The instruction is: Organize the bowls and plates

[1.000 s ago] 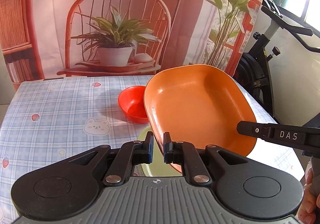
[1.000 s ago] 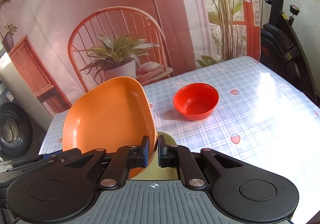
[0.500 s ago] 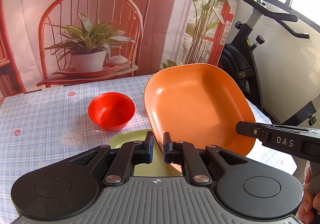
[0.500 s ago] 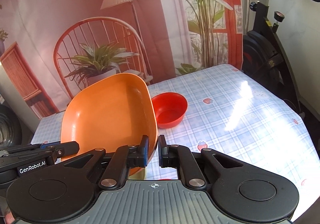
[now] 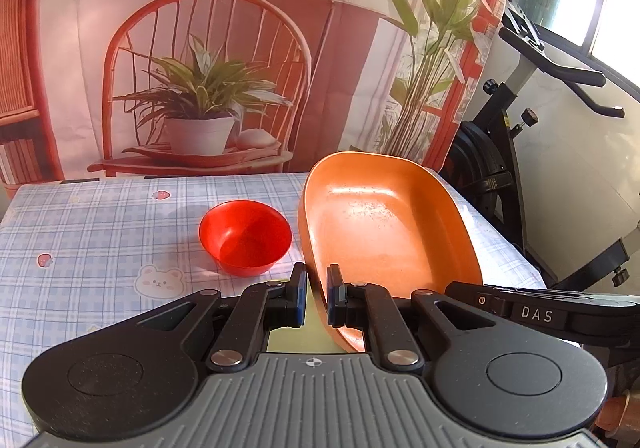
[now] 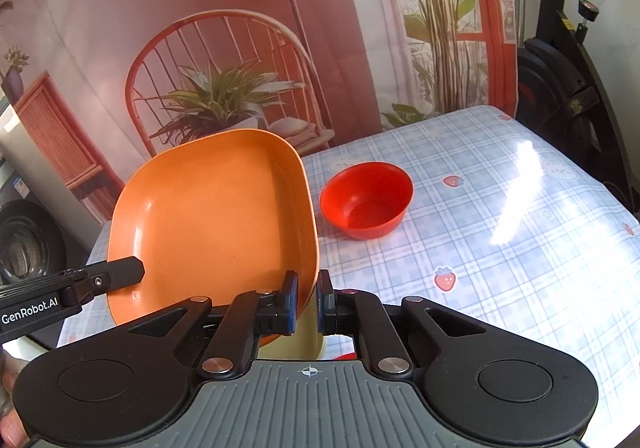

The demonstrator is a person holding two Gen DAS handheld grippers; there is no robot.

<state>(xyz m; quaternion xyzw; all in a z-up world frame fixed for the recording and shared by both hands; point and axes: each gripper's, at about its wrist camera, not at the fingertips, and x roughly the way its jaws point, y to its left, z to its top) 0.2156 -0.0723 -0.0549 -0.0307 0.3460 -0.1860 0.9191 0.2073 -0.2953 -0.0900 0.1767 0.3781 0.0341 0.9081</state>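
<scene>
Both hand-held grippers are clamped on the rim of one orange plate (image 5: 384, 232), a deep, rounded-square dish that is held tilted above the worktop (image 5: 92, 232) with its hollow facing the cameras. The left hand-held gripper (image 5: 317, 300) pinches the plate's near left edge between its blue-padded fingers (image 5: 298, 298), jaws drawn close together on the thin rim. The right hand-held gripper (image 6: 307, 302) does the same on the opposite edge, its jaws likewise nearly together with the rim running between them. In each wrist view the other gripper's black finger reaches in from the side against the plate. The orange plate is empty; its inner surface shows only glare and a faint dusty sheen. Under it, just behind the fingertips, a pale yellow-green plate (image 5: 298, 340) lies flat on the worktop; only a small strip of it shows, and whether anything rests on it cannot be told. Beyond the orange plate, a red bowl (image 6: 366, 200) stands upright on the blue checked cloth, apart from both plates, and it too is empty. The cloth carries small strawberry and bear prints. Behind the worktop hangs a printed backdrop (image 5: 200, 48) of a rattan chair, a potted plant and a lamp, and an exercise bike (image 5: 520, 120) stands to the right.
</scene>
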